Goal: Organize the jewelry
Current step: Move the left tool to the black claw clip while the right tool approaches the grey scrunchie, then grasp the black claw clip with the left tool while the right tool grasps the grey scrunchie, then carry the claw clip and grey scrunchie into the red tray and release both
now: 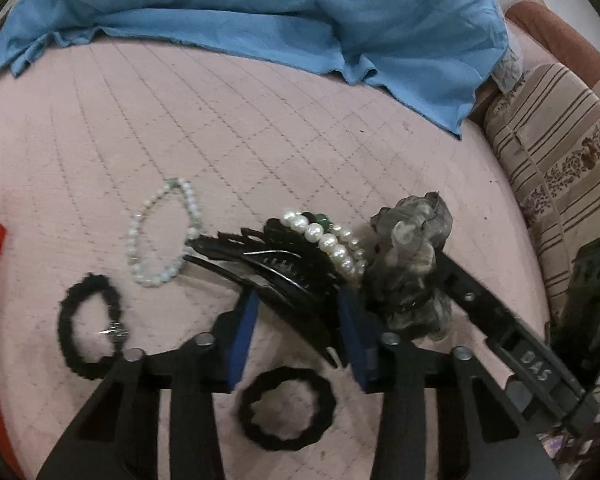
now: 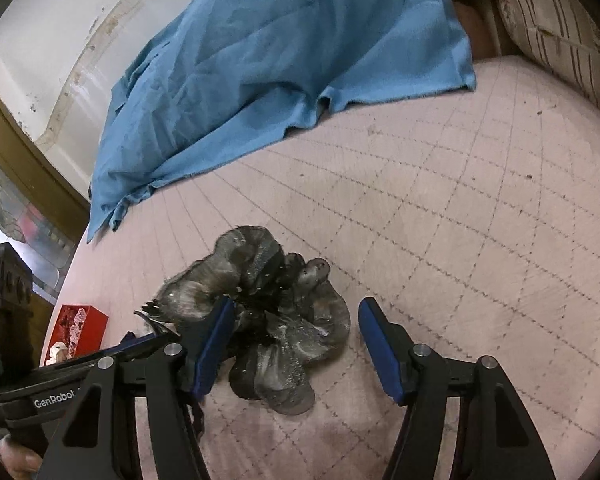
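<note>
Left tongs (image 1: pixel 296 320) grasp a black hair clip (image 1: pixel 276 272) under a pearl bracelet (image 1: pixel 332 244). Right tongs (image 2: pixel 296 344) stand released around a grey scrunchie (image 2: pixel 268 320)

A pink quilted bed (image 1: pixel 228 128) is stretching out under everything, its stitching running in a diamond grid. A blue cloth (image 1: pixel 284 12) is lying rumpled across the far part of the bed, one corner hanging down. A striped, flowered cushion (image 1: pixel 556 160) is leaning at the bed's right edge. A brown wooden frame (image 2: pixel 24 144) is curving along a stained white wall (image 2: pixel 48 48).
</note>
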A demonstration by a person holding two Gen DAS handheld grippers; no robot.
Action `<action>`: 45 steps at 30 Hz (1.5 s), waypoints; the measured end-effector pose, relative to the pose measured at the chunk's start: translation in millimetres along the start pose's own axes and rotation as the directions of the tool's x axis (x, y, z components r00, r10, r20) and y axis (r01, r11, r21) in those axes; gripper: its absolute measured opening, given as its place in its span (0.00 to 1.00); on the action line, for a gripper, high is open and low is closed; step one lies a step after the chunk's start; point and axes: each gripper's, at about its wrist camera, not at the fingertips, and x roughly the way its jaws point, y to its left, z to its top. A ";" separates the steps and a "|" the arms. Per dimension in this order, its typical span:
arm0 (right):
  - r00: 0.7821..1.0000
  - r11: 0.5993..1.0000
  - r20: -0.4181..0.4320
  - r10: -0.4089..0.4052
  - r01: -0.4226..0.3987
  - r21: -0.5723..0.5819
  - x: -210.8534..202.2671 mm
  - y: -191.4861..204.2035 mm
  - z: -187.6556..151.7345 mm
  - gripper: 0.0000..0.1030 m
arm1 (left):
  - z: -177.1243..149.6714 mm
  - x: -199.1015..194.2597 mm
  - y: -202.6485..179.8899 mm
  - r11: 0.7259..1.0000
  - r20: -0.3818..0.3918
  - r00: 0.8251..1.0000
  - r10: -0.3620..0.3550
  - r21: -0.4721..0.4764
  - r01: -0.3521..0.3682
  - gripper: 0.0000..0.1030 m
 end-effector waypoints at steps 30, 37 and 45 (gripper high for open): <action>0.995 0.999 0.092 0.030 -0.034 0.041 -30.7 11.9 -7.5 0.72 | -80.7 -143.1 12.3 0.972 0.200 0.974 0.110 0.181 -0.147 0.06; 0.999 0.999 -0.041 0.031 -0.030 0.036 5.4 8.7 -10.5 0.13 | -87.2 -144.5 19.6 0.983 0.193 0.976 0.097 0.135 -0.124 0.05; 0.997 0.995 0.056 0.044 -0.049 0.082 -34.4 6.1 -12.9 0.13 | -94.2 -168.9 41.2 0.989 0.238 0.968 0.083 0.101 -0.109 0.05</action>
